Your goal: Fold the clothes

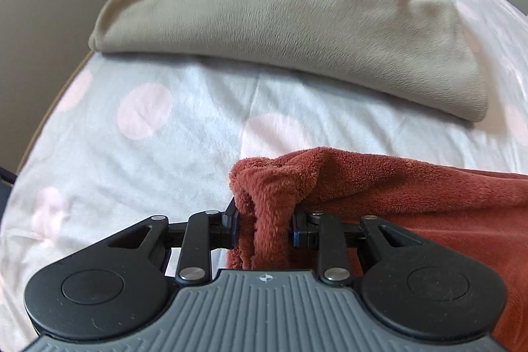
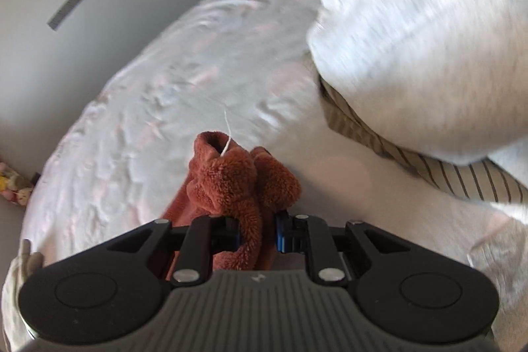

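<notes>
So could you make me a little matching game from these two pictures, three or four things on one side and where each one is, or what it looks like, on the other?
Things:
1. rust-red fleece
2. beige cloth
3. bedcover
4. striped fabric

Descriptions:
A. pale with pink dots
B. folded flat at the far side of the bed
C. pinched in both the left hand-held gripper and the right hand-held gripper
D. partly tucked under a white pillow

Pairs: 1-C, 2-B, 3-A, 4-D
</notes>
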The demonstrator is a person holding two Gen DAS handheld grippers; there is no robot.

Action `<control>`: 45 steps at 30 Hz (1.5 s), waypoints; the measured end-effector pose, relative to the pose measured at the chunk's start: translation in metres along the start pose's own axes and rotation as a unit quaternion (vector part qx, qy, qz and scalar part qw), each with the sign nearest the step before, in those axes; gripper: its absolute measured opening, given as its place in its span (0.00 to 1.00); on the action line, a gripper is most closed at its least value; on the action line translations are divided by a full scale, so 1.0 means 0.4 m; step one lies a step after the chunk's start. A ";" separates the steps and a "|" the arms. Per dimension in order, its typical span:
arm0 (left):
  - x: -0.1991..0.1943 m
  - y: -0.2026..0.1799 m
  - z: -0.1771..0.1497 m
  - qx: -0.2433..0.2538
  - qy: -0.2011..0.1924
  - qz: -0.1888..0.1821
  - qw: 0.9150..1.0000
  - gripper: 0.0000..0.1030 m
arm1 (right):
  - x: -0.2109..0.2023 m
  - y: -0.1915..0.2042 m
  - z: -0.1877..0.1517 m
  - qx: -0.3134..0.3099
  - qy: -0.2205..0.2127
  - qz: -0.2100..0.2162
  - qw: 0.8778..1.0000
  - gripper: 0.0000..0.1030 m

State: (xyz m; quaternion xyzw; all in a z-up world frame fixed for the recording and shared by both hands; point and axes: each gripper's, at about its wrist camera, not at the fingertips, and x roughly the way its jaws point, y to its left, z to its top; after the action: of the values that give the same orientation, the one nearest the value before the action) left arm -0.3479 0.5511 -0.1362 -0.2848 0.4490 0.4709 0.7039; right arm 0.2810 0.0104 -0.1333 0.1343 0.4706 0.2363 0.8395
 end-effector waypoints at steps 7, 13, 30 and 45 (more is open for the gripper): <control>0.040 0.011 0.001 -0.011 0.001 -0.008 1.000 0.35 | 0.074 -0.035 -0.013 0.033 0.064 -0.065 0.995 0.30; -0.028 0.033 -0.011 -0.027 -0.015 -0.017 0.999 0.49 | 0.027 -0.040 -0.012 0.035 0.054 -0.075 0.995 0.49; -0.311 -0.278 -0.066 -0.057 -0.102 -0.103 0.988 0.62 | -0.162 0.102 -0.063 -0.108 -0.078 -0.029 0.991 0.55; -0.341 -0.586 -0.149 0.039 -0.074 -0.170 0.982 0.62 | -0.213 0.427 -0.376 -0.319 0.018 0.156 0.935 0.26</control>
State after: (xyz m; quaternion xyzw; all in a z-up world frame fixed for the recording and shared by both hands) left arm -0.1752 0.3542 -0.0444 -0.2934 0.3590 0.3459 0.8157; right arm 0.0685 0.1117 -0.0732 -0.0735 0.3586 0.5041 0.7823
